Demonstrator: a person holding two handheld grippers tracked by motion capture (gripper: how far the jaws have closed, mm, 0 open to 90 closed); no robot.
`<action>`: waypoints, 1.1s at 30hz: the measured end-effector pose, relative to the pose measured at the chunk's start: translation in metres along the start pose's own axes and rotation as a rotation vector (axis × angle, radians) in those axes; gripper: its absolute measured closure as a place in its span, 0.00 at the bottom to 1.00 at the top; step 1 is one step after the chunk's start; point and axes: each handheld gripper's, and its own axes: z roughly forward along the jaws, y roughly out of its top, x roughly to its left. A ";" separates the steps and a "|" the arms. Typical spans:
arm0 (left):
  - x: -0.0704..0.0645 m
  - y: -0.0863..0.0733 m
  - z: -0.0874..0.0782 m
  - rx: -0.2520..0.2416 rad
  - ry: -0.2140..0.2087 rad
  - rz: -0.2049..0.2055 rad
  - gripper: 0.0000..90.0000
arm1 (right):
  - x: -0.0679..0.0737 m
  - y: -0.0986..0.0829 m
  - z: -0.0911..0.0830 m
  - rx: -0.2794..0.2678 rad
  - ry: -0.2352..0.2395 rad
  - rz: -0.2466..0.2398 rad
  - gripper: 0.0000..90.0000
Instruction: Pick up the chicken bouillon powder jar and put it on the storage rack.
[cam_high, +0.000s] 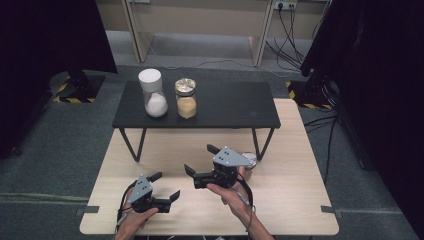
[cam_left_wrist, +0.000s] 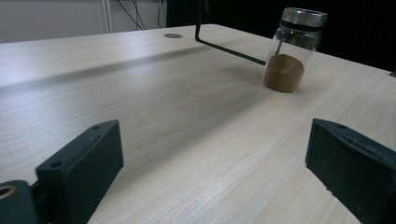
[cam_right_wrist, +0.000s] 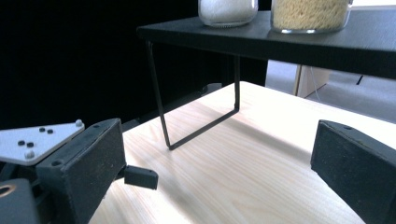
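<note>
We see a small glass jar (cam_left_wrist: 290, 50) with a metal lid and brown powder filling its lower part, standing upright on the pale wooden worktop (cam_high: 290, 200). In the high view the jar (cam_high: 248, 161) sits just behind our right gripper (cam_high: 199, 160), near the right front leg of the black shelf (cam_high: 225, 105), and is partly hidden by the gripper's grey plate. In the left gripper view it stands well ahead and to the right, close beside the shelf's thin wire leg.

Our right gripper has its fingers spread apart and empty, held above the middle of the worktop. Our left gripper (cam_high: 166, 186) hovers near the worktop's front edge, fingers also wide apart with nothing between them.

The worktop around both grippers is bare, with free room to the left and along the front. The shelf spans the rear half on thin legs, leaving a low gap beneath. On top stand a white-lidded jar (cam_high: 153, 92) of white grains and a gold-lidded jar (cam_high: 186, 98) of yellowish grains, side by side but apart.
</note>
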 end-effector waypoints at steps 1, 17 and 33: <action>0.000 0.000 0.000 0.000 0.000 0.000 0.04 | 0.000 -0.002 0.000 0.003 0.003 0.000 0.04; 0.000 0.000 0.000 0.000 0.000 -0.002 0.04 | -0.001 -0.025 -0.001 0.014 0.010 0.013 0.04; 0.000 0.000 0.000 -0.001 0.000 0.003 0.04 | -0.002 -0.048 -0.003 0.025 0.013 0.019 0.04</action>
